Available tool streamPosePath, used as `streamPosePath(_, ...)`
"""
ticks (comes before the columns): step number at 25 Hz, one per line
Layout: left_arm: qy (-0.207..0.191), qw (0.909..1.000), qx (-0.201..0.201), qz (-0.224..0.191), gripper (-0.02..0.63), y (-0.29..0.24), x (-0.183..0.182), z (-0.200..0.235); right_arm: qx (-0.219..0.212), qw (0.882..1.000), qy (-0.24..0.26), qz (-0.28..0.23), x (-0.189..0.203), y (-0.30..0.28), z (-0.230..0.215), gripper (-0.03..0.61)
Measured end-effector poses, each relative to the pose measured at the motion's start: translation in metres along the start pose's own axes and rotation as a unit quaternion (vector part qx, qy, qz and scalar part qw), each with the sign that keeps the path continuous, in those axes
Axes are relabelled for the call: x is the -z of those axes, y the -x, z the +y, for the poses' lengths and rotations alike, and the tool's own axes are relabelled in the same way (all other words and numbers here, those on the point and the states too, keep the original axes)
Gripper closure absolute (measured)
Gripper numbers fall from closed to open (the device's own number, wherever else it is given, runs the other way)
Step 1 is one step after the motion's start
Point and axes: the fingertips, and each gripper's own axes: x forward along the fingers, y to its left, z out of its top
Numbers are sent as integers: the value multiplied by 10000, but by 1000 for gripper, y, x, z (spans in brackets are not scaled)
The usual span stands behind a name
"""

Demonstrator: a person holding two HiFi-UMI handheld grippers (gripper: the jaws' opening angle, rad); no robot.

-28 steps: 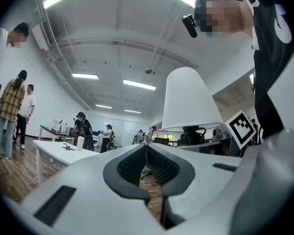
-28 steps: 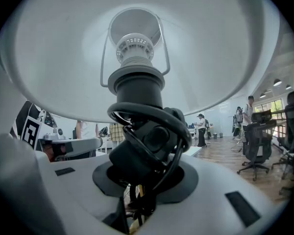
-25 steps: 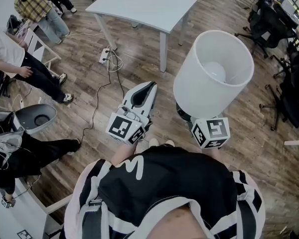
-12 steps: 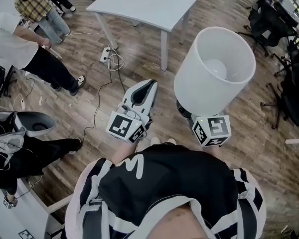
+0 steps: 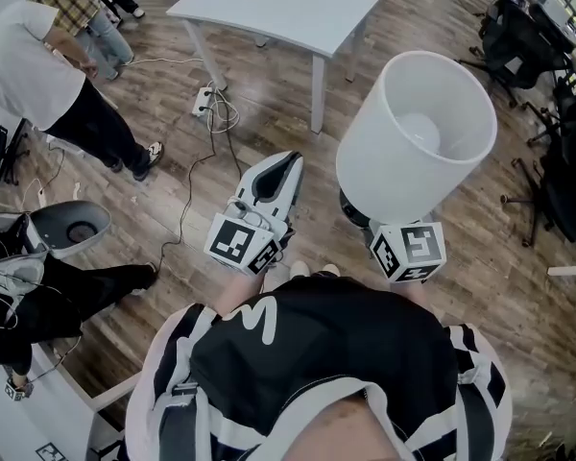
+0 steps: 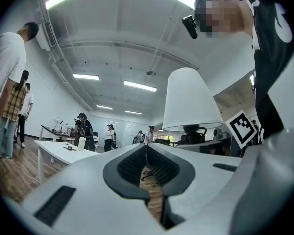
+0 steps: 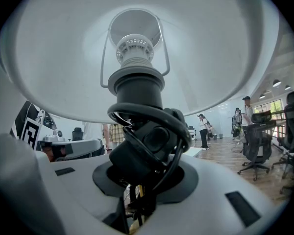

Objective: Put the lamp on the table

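Observation:
The lamp has a white shade (image 5: pixel 413 133) on a black stem (image 7: pixel 139 89) with its black cord wound round it. My right gripper (image 7: pixel 142 175) is shut on that black stem and holds the lamp upright above the wooden floor. In the head view the shade hides the right gripper's (image 5: pixel 360 214) fingertips. My left gripper (image 5: pixel 286 166) hangs beside it, shut and empty. From the left gripper (image 6: pixel 146 153) view, the lamp shade (image 6: pixel 191 99) shows at the right. The white table (image 5: pixel 298 12) stands ahead, apart from the lamp.
A person in a white shirt (image 5: pixel 38 65) stands at the left, with others behind. Cables and a power strip (image 5: pixel 211 109) lie by the table's leg. A grey bin (image 5: pixel 72 227) sits at the left. Black office chairs (image 5: pixel 533 46) stand at the right.
The person in the white shirt has stood up and moved along the left side. Both grippers and the lamp have stayed where they were.

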Motion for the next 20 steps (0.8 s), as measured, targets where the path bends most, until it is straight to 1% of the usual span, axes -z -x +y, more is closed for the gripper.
streamPosePath(11,-17,10000,10,11,597,5,-2,3,22,10000,-12,-28,-2,-2,6,459)
streamPosePath(20,-7,10000,71,6,597,12,-1,18,100,9999,1,-72,-1,-12,17,459)
